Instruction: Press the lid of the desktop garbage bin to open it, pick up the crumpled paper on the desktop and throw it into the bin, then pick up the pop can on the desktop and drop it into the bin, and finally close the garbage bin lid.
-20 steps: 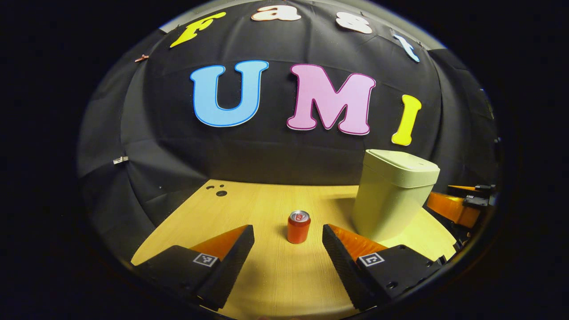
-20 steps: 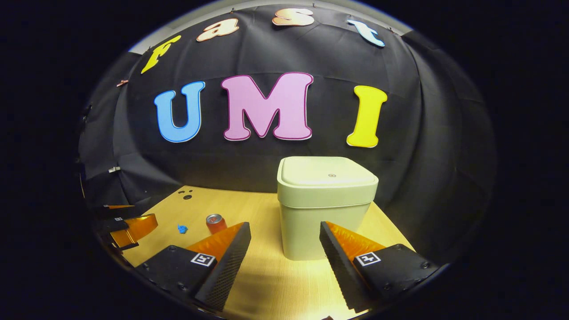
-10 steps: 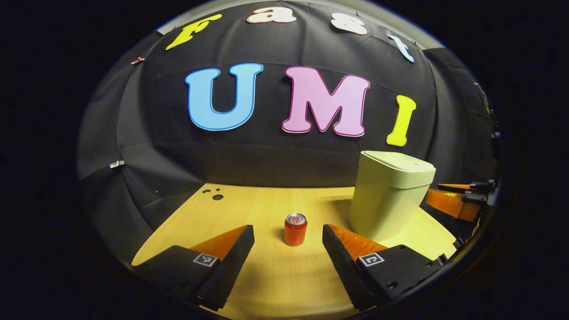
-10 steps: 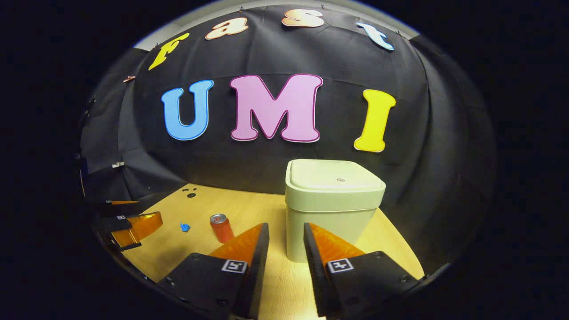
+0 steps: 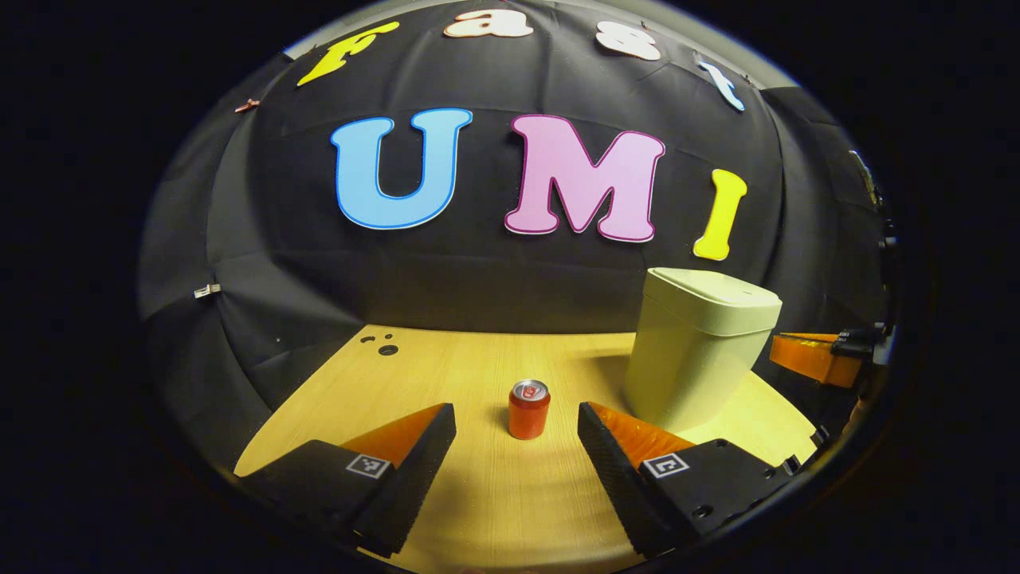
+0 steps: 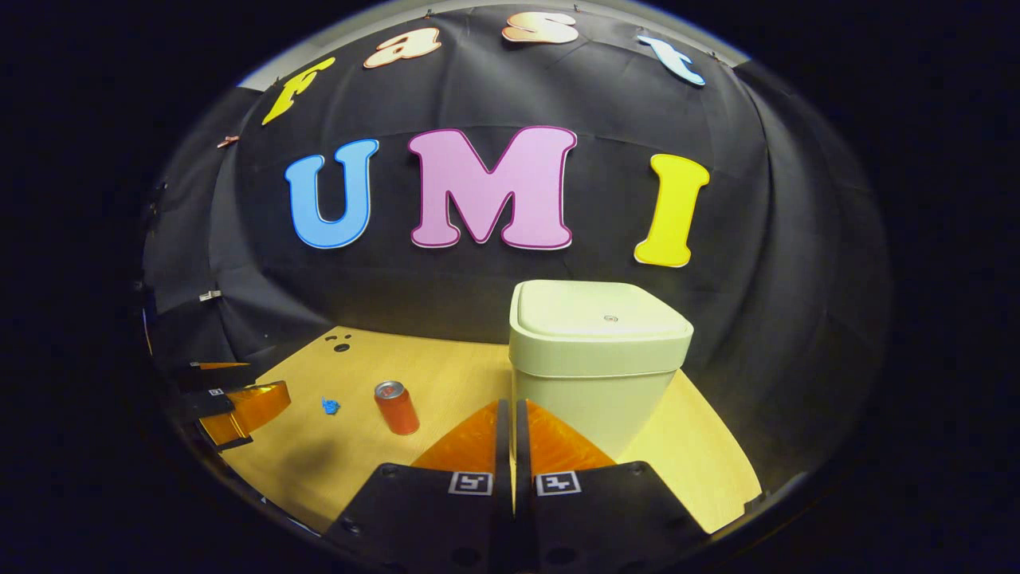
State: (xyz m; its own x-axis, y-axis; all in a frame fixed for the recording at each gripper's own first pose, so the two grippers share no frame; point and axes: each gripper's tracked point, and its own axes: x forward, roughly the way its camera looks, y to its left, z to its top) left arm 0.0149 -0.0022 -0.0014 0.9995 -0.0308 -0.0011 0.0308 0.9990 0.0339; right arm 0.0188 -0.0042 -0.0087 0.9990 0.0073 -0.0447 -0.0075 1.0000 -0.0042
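- Your bench [image 6: 446, 375] is pale yellow wood with a fine straight grain.
- Your bin [image 6: 594, 375] is cream all over, and its lid [image 6: 598, 311] matches.
- Your pop can [image 5: 528, 410] is orange-red with a silver top.
- Your crumpled paper [image 6: 329, 406] is bright blue.
- Each tool [image 5: 516, 446] carries small black-and-white square markers.

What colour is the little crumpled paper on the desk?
Blue. The crumpled paper shows best in the right gripper view.
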